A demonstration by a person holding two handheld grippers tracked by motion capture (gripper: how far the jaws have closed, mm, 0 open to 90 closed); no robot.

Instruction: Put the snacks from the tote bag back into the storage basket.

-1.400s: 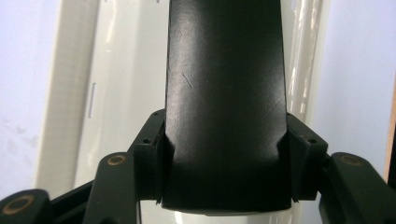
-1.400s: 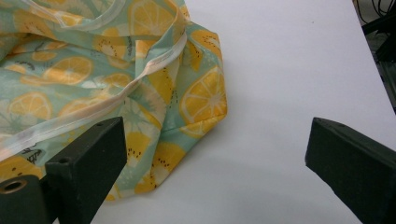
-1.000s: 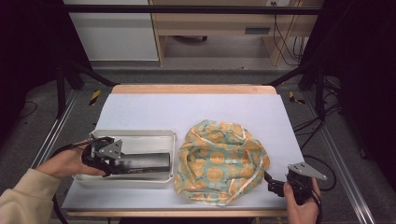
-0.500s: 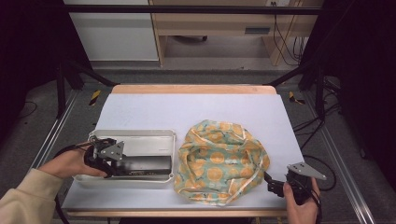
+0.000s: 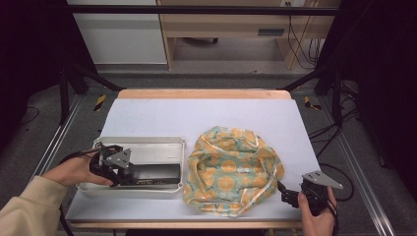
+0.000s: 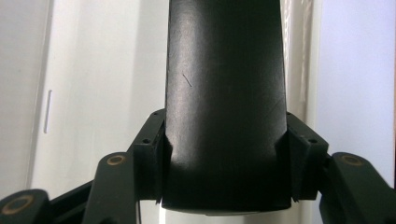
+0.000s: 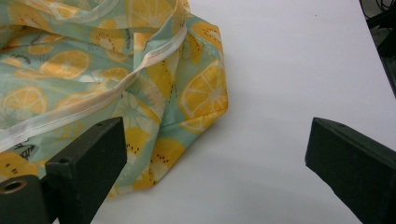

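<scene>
A long black block point(image 5: 153, 173) lies inside a shallow metal tray point(image 5: 147, 144), along the tray's near wall. The left gripper point(image 5: 127, 175) is clamped on the block's left end: in the left gripper view the block point(image 6: 225, 93) runs straight up between the two jaws, whose inner faces press against its sides, and the pale floor of the tray point(image 6: 102, 84) spreads to either side of it. The person's left hand point(image 5: 74, 169) holds this gripper from the left, over the tray's left end, with a cream sleeve point(image 5: 27, 209) trailing toward the near edge.

Just to the right of the tray, ahead of the left gripper's jaws, sits a crumpled cloth point(image 5: 233, 169) printed with orange slices on pale green, with a white hem.

The right gripper point(image 5: 284, 192) rests at the near right corner of the white table point(image 5: 196, 115), held by the right hand point(image 5: 314, 216). Its jaws stand wide apart and empty. In the right gripper view the cloth's point(image 7: 107, 79) corner lies just ahead of the left jaw, the bare table point(image 7: 289, 70) before the right one.
</scene>
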